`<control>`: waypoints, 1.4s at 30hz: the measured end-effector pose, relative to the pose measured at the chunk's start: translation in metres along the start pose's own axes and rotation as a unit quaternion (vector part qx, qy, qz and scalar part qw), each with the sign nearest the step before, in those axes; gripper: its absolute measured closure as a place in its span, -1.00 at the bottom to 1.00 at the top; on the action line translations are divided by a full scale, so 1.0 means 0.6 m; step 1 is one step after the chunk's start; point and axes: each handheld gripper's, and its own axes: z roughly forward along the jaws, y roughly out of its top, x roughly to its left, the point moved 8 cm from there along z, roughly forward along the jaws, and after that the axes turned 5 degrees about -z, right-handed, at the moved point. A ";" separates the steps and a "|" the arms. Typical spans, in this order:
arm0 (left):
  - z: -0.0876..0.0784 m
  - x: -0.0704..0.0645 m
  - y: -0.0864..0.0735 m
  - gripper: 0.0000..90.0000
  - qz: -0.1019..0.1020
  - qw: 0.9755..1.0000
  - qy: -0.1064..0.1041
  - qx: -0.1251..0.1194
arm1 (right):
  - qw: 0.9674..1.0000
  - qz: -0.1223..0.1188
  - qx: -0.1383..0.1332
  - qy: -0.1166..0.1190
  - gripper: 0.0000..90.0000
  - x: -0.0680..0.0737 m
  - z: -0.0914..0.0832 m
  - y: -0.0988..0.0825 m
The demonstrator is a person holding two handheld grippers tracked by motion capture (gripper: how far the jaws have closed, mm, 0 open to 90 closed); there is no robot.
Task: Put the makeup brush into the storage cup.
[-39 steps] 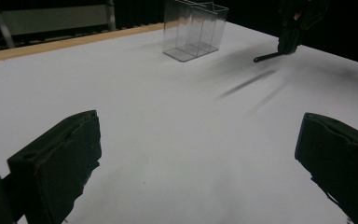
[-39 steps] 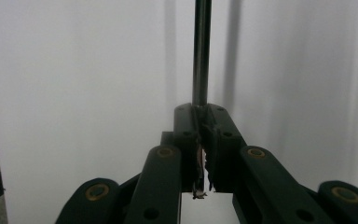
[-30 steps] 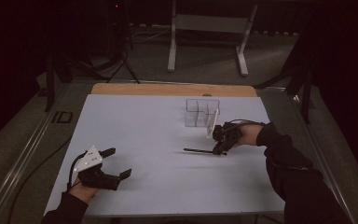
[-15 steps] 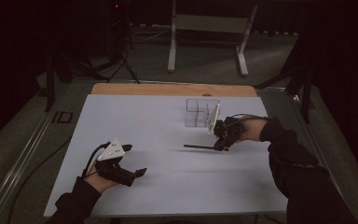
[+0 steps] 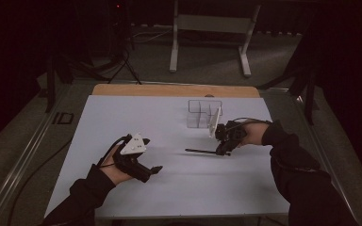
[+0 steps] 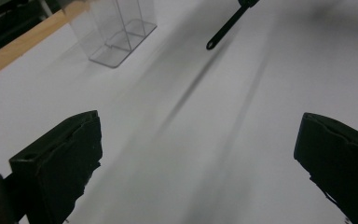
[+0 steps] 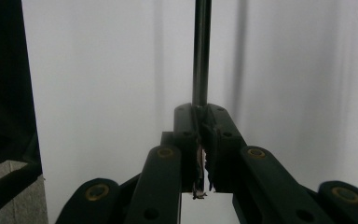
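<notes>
right gripper (image 7: 201, 122) | jaws clamped on thin dark rod (image 7: 202, 56) | rod runs toward 12 o'clock | over white table (image 7: 107, 70)

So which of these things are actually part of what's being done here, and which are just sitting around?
Part of the job:
- slim black tool, clamped in the right gripper
- clear compartment holder, standing just beyond that gripper
- left gripper, jaws open, nothing between them

Just lying about:
- small dark frame left of the white table
- metal stand on the floor behind
</notes>
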 end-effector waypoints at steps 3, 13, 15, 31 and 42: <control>0.015 -0.007 0.010 -0.95 0.018 1.000 -0.009 0.013 | 1.000 0.000 -0.003 0.001 0.86 0.002 0.004 0.004; 0.043 -0.021 0.027 -0.85 0.068 0.996 -0.014 0.047 | 1.000 -0.004 0.000 0.007 0.86 0.001 0.016 0.010; 0.050 -0.025 0.033 -0.84 0.083 0.995 -0.014 0.055 | 1.000 -0.003 0.000 0.008 0.86 0.001 0.017 0.010; 0.101 -0.037 0.056 -0.25 0.198 0.976 0.029 0.080 | 1.000 0.007 0.001 0.017 0.86 -0.001 0.022 0.015; 0.134 -0.038 0.050 0.10 0.230 0.967 0.016 0.104 | 1.000 0.003 0.004 0.028 0.86 0.005 0.023 0.021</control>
